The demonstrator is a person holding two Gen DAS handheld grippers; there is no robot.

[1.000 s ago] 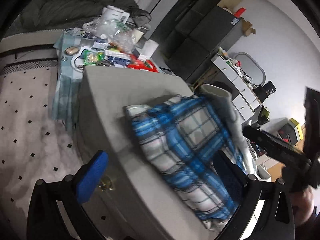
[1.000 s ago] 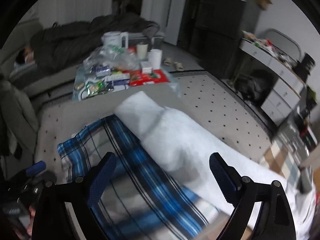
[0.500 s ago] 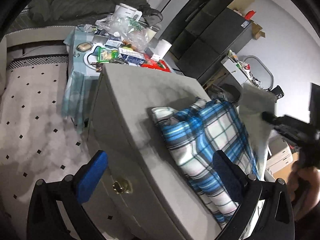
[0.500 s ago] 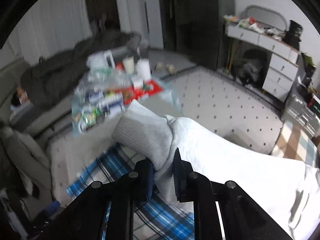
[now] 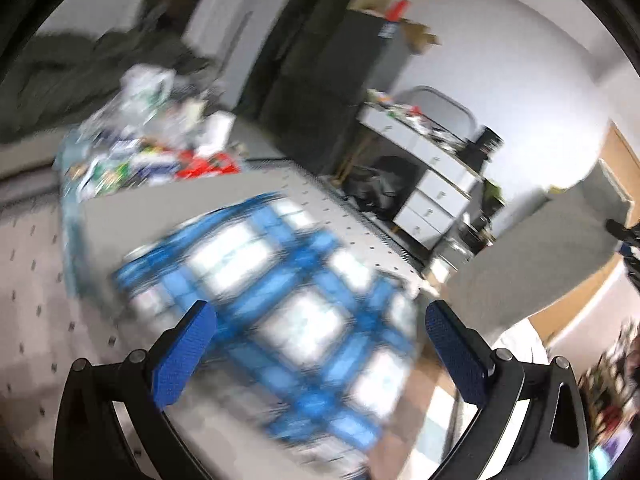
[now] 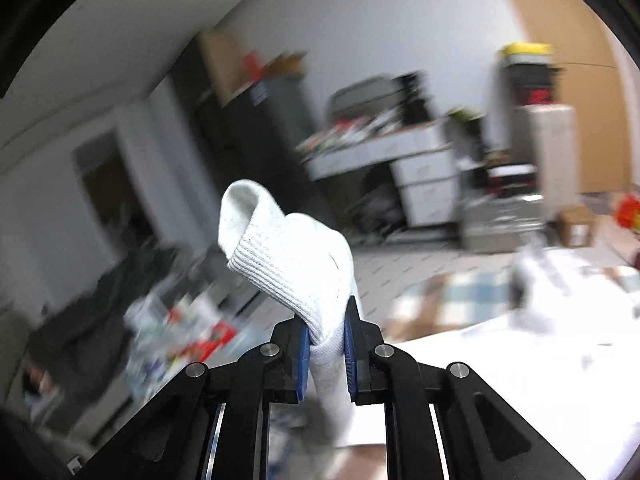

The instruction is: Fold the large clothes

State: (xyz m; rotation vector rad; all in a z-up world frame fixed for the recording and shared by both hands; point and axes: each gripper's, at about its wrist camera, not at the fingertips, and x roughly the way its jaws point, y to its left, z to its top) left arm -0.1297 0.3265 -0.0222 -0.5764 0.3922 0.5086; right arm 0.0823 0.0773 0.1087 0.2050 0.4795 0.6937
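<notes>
right gripper (image 6: 326, 344): clamped on ribbed cuff of white sweater (image 6: 292, 256), raised | left gripper (image 5: 320, 344): fingers spread apart, empty, above blue plaid cloth (image 5: 272, 292) on table (image 5: 136, 208)

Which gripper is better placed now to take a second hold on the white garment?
Left. The left gripper is open and empty above the blue plaid cloth. The right gripper is already shut on the white garment's ribbed cuff, so it is not free.
</notes>
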